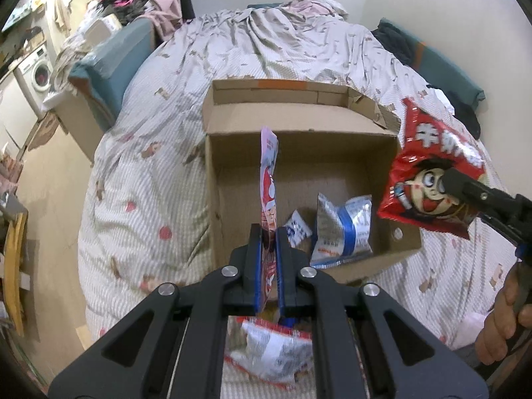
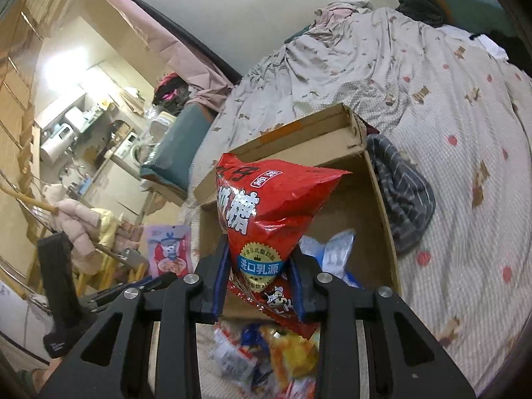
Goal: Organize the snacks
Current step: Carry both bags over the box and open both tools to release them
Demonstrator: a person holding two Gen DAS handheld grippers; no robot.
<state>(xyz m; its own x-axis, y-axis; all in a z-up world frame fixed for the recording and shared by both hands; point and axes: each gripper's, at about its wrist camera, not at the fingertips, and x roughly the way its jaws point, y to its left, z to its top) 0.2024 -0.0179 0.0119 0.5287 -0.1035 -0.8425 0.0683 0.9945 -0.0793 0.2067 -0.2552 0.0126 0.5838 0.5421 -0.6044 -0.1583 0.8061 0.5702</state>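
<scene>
L tongs [image 1: 269,232] clamped on thin pink packet [image 1: 270,179], edge-on, over near-left of cardboard box [image 1: 212,179]. R tongs [image 2: 259,259] pinch red candy bag [image 2: 266,212] at lower end, bag above box front. R view only: label "进口乳源", loose snack pile [image 2: 266,355] on bed below tongs. L view only: blue-white pouch [image 1: 342,229] + small sachet [image 1: 297,231] lying in box; bag's cartoon face; a hand [image 1: 502,319] at right.

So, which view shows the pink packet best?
The right wrist view: the pink packet faces the camera, print visible. In the left wrist view it appears edge-on, clamped in the left hand-held gripper.
</scene>
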